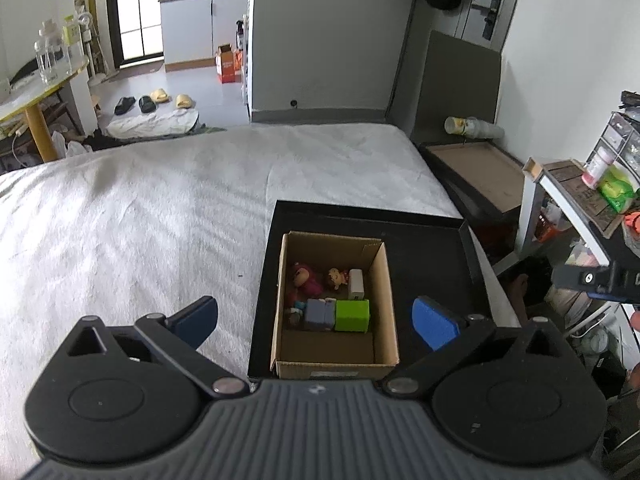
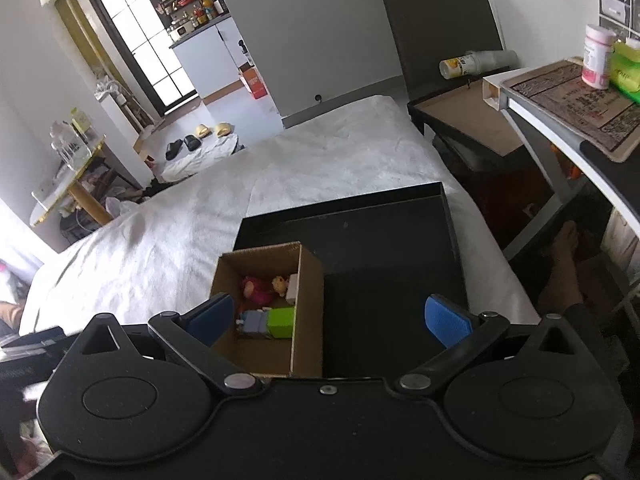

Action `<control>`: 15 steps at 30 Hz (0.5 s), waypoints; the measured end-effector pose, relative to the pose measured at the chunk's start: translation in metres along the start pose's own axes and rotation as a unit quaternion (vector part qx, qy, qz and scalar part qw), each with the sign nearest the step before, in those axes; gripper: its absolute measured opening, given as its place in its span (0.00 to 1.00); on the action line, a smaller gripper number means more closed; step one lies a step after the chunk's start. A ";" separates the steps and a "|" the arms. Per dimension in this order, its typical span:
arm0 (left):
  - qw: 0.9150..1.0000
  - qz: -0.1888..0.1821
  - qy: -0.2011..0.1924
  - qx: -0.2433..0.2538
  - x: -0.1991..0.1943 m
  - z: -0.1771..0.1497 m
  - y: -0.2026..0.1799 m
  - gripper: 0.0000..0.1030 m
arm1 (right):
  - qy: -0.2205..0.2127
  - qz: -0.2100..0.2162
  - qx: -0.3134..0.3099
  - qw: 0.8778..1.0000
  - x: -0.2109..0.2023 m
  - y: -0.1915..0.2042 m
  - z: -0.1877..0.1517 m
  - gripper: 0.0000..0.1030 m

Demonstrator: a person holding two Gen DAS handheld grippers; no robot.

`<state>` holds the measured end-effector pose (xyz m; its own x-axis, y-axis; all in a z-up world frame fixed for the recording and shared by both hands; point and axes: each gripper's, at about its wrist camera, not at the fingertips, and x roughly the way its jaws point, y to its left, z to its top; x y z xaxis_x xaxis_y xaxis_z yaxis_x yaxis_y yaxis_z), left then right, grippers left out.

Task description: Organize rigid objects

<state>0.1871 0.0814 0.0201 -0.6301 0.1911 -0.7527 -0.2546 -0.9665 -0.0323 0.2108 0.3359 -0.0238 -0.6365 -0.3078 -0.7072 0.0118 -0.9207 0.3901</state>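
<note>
A small cardboard box stands in the left part of a black tray on the white bed. Inside it lie a green block, a blue-grey block, a white block, a pink figure and a small yellow-headed figure. My left gripper hangs open above the box with nothing between its blue pads. My right gripper is open too, spanning the box's right wall, empty.
The white bed stretches left and ahead. A dark side table with a tipped cup stack stands beyond the tray. A shelf unit with a pink jar is on the right. A person's foot rests below it.
</note>
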 end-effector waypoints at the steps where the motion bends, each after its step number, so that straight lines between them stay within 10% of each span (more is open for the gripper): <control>1: 1.000 -0.001 -0.004 0.000 -0.003 -0.001 -0.001 1.00 | -0.001 0.001 -0.004 1.000 -0.002 0.001 -0.001 1.00; 15: 0.999 -0.007 -0.044 0.008 -0.041 -0.026 -0.016 1.00 | -0.034 -0.014 -0.016 0.999 -0.046 0.002 -0.020 1.00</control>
<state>0.2362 0.0841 0.0342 -0.6891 0.2188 -0.6908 -0.2738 -0.9613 -0.0313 0.2557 0.3430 -0.0024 -0.6876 -0.2664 -0.6754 0.0180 -0.9362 0.3509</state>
